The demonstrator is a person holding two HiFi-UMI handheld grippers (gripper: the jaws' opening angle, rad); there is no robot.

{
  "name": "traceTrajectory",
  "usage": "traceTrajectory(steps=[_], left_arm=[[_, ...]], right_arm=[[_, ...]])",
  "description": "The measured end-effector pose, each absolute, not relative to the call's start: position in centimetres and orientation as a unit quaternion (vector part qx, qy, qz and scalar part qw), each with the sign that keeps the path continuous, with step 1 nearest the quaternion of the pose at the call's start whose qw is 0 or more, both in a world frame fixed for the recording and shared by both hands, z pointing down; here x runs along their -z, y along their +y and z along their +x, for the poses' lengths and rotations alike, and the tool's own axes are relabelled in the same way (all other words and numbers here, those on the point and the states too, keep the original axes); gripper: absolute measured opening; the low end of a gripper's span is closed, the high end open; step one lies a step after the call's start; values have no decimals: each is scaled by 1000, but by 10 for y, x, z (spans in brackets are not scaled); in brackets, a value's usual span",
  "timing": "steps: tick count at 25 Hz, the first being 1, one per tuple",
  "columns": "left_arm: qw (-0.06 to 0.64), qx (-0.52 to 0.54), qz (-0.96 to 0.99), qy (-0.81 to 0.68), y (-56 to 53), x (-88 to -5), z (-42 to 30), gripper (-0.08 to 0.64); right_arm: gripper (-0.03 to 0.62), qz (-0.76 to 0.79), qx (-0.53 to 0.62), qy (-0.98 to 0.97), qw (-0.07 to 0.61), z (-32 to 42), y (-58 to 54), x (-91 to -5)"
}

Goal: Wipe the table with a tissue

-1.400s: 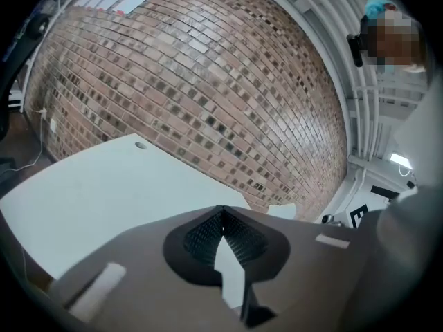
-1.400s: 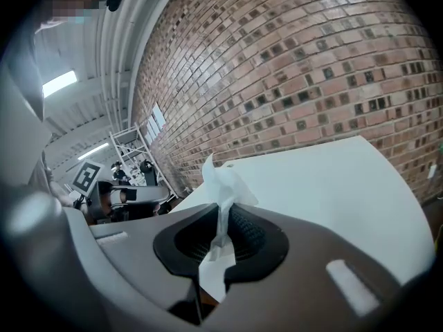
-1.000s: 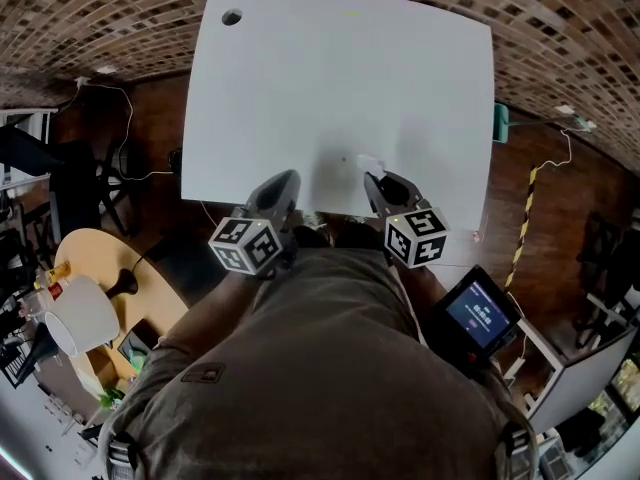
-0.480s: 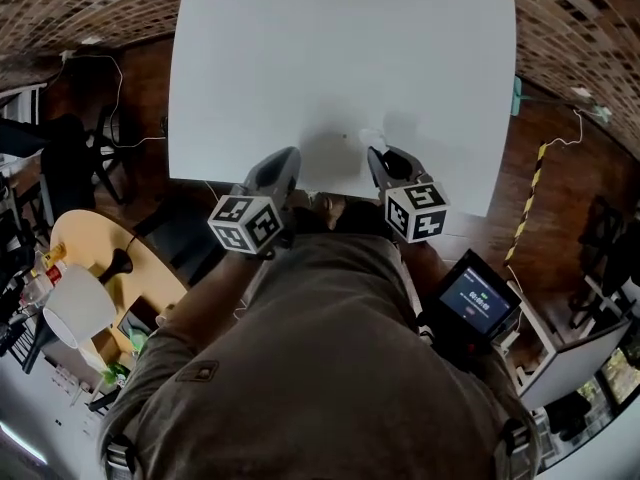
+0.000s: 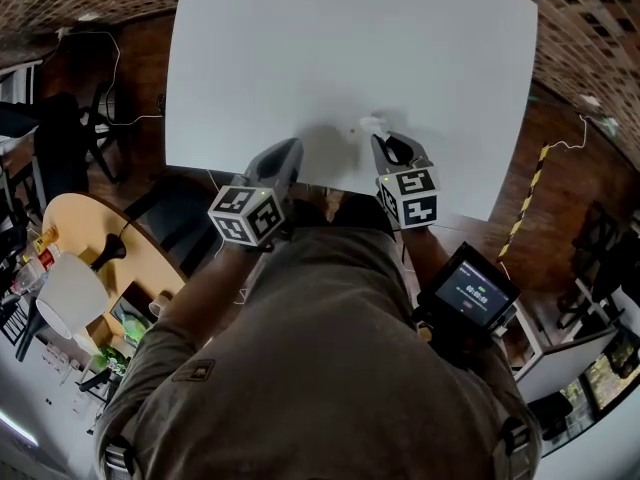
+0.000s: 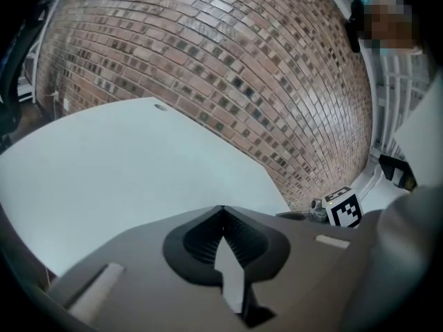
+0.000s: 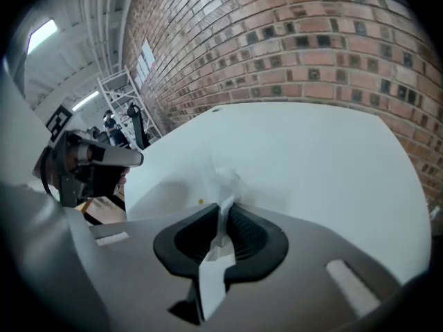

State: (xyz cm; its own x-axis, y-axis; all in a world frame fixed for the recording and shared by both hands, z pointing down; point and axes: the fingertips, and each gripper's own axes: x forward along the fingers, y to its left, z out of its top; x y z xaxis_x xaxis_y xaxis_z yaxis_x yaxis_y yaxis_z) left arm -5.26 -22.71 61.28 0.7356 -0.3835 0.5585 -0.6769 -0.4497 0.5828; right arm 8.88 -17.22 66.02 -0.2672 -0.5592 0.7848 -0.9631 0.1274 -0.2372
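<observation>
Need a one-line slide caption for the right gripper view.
Right gripper shut on a crumpled white tissue above the white table, brick wall behind.

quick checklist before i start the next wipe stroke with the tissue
1. Tissue gripped by the right gripper: ok, jaws shut on it, a tuft sticks out past the tips.
2. Tissue touching the table: cannot tell, it sits low near the front edge but contact is not clear.
3. Left gripper out of the way: ok, shut on nothing, off to the left.
4. Surface ahead free of things: ok, only a small speck beside the tissue.
5. Enough tissue showing to keep the jaws off the table: cannot tell.
</observation>
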Motion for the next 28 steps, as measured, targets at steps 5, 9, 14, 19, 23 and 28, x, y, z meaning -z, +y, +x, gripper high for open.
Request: traceTrajectory(steps=[5,9,14,19,23,28], left_arm=[[421,-171,829,-326,-230,-614,-58,2],[423,-164,827,-331,-234,-613,-61,2],[421,-154,829,-334,-234,-615,-80,2],[419,-150,830,-337,-234,-612,-80,2],[419,-147,828,-343,-233,-610,-84,2],[419,-141,822,-358,-232,-608,-102,2]], right_arm=[[51,515,-319,-707,365,92,-182,-667],[51,488,-299,-708,413,96,-183,-674],[51,470,-283,-711,441,80,-184,-677],[51,450,-285,-716,451,75,-184,-678],[51,437,-283,-724,453,67,-187,-679],[51,417,-281,-735,455,48,-188,-679]])
